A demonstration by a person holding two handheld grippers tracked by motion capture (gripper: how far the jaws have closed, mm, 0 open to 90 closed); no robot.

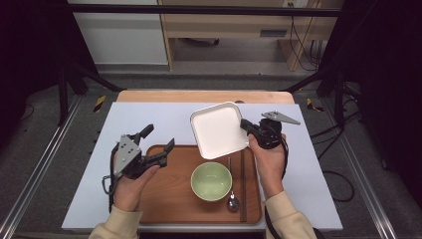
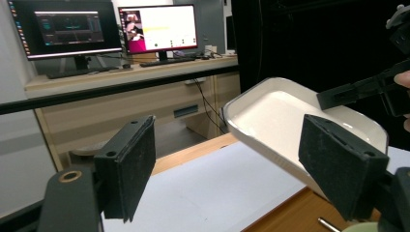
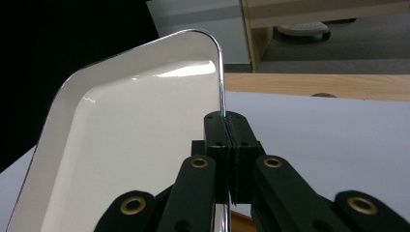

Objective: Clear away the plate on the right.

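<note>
Both black hand-held grippers have brass screws and grey three-cornered plates; the person's sleeves are cream.

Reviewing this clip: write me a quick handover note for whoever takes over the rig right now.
Right gripper: shut on the rim of the white square plate, holding it tilted, partly over the far edge of the wooden tray.
Left gripper: open, nothing between the jaws, hovering over the tray's left end.
On the tray: green bowl, spoon and chopsticks to its right.
Done: plate gripped and off the surface.
Left: likely set the plate down where it belongs; its destination cannot be told yet.
</note>
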